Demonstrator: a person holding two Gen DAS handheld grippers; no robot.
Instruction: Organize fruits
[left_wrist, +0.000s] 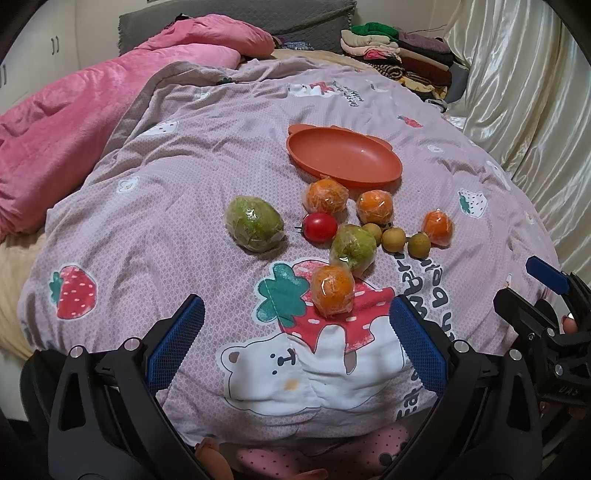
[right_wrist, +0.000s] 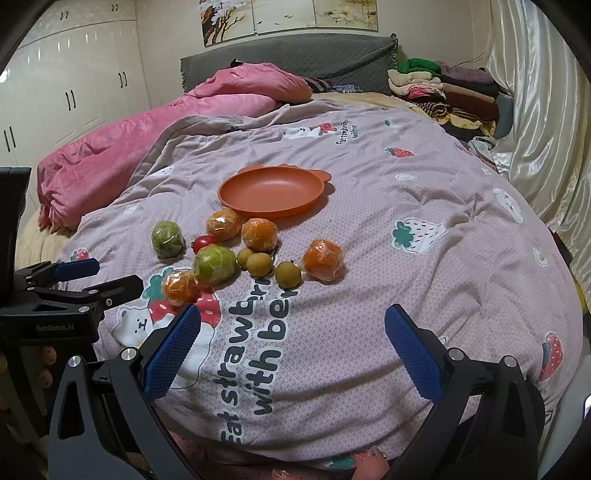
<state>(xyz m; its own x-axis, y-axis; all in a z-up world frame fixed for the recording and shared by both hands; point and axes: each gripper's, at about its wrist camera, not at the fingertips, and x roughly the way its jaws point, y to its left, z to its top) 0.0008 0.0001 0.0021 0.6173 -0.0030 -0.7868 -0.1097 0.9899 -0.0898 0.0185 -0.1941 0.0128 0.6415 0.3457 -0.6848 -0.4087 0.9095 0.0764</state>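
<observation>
An empty orange plate (left_wrist: 343, 157) (right_wrist: 271, 192) lies on a lilac printed quilt (left_wrist: 184, 192) (right_wrist: 388, 229). In front of it lie several plastic-wrapped oranges (left_wrist: 332, 290) (right_wrist: 323, 259), two wrapped green fruits (left_wrist: 255, 223) (right_wrist: 214, 264), a red tomato (left_wrist: 320, 226) (right_wrist: 202, 242) and three small brown-green fruits (left_wrist: 419, 244) (right_wrist: 288, 274). My left gripper (left_wrist: 297, 317) is open and empty, just short of the nearest orange. My right gripper (right_wrist: 293, 326) is open and empty, nearer than the fruits. Each gripper shows in the other's view, the right (left_wrist: 543, 291) and the left (right_wrist: 99, 277).
A pink duvet (left_wrist: 74, 122) (right_wrist: 147, 125) is bunched at the left. Folded clothes (left_wrist: 402, 55) (right_wrist: 443, 88) are stacked at the far right. A shiny cream curtain (left_wrist: 517, 92) (right_wrist: 546, 110) runs along the right side. White wardrobes (right_wrist: 66, 81) and a grey headboard (right_wrist: 295, 55) stand behind.
</observation>
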